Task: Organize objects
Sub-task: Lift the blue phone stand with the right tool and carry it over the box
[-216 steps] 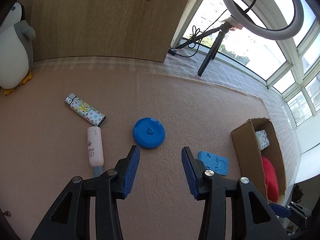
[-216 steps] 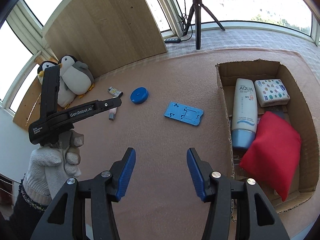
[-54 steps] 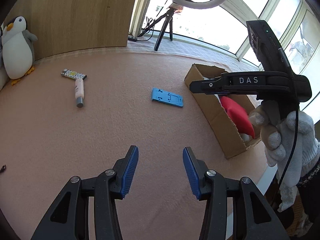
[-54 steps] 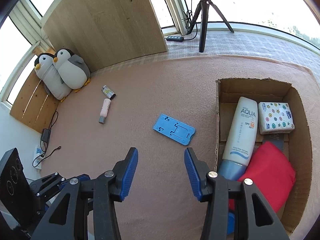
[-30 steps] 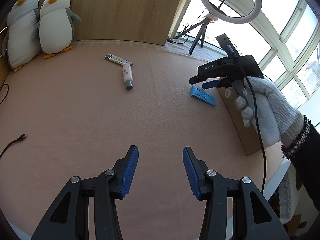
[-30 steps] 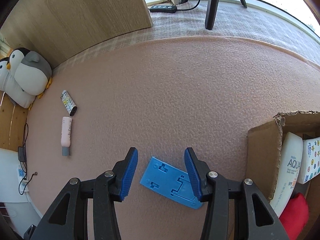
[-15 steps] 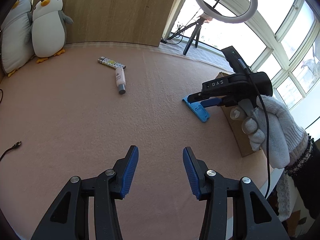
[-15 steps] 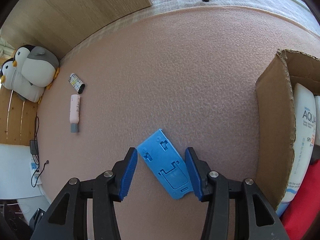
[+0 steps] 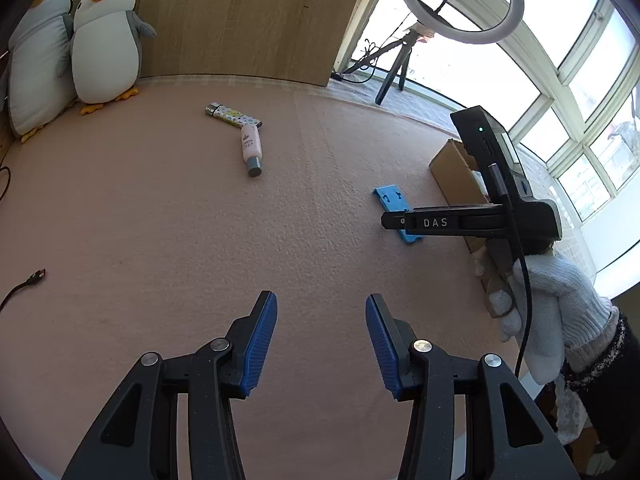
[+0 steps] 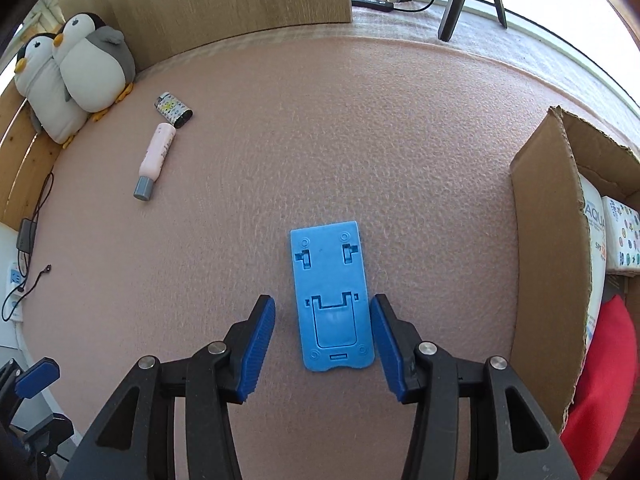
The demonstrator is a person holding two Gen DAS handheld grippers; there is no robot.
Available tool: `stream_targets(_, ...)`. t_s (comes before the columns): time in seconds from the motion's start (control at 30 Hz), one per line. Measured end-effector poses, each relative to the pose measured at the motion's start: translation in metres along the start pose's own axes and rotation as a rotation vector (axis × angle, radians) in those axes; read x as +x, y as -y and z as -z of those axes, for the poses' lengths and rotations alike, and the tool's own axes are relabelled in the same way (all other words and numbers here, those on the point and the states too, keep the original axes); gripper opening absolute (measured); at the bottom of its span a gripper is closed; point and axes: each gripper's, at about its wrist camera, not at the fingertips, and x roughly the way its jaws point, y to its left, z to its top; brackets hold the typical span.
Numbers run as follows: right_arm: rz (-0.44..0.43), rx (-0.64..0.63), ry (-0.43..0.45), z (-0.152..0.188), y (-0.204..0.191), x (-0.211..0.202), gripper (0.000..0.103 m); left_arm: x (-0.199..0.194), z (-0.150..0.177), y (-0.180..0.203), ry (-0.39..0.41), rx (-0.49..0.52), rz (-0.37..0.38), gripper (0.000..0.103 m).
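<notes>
- While your right claw [image 10: 323, 344] hangs over the blue phone stand [image 10: 330, 296], its jaws stand part open on either side of the stand's near end, holding nothing; the right pad looks just beside the stand's edge, the left pad a little apart from it.
- The stand lies flat on the pink tabletop [image 10: 360, 140], with its long axis running straight away from you, in line with the claw's fingers, so the jaws face its two long sides.
- That is the relation to trust, I judge: the narrow width sits between the pads, and closing should catch it across the short way once you are low enough. Whether the pads are at tabletop height yet cannot be told.
- The cardboard box [image 10: 548, 240] stands to the right of the stand, near it, already holding a white bottle [image 10: 594, 220] and a red cushion [image 10: 600, 368].
- Your left claw [image 9: 321, 340] is part open and empty, pointing at bare tabletop well short of the stand [image 9: 394, 208], so the right hand is plainly the nearer one.
- A pink tube [image 10: 156, 158] and a patterned lighter [image 10: 174, 109] lie touching end to end, well apart on the far left, near two penguin toys [image 10: 80, 68].
</notes>
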Motion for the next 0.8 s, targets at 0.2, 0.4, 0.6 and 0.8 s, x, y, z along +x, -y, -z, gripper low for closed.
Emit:
stream_targets(0.2,0.077,-0.062,0.018,0.002,-0.015,0.004,0.038,-0.002,0.002,-0.001,0.005,-0.002,-0.013,0.050)
stream_targets(0.4,0.074,-0.061,0.025,0.004,-0.013,0.002,0.033,0.000,0.003,0.002,-0.002,0.001,-0.011,0.050)
stream_targets(0.6,0.032,-0.014,0.037,0.012,-0.006,-0.005,0.033,0.007,0.000,0.005,-0.013,0.010,-0.006,0.050)
stream_targets(0.8,0.002,0.028,0.074,0.017,0.005,-0.024,0.033,0.012,-0.001,0.011,-0.022,0.021,-0.002,0.050)
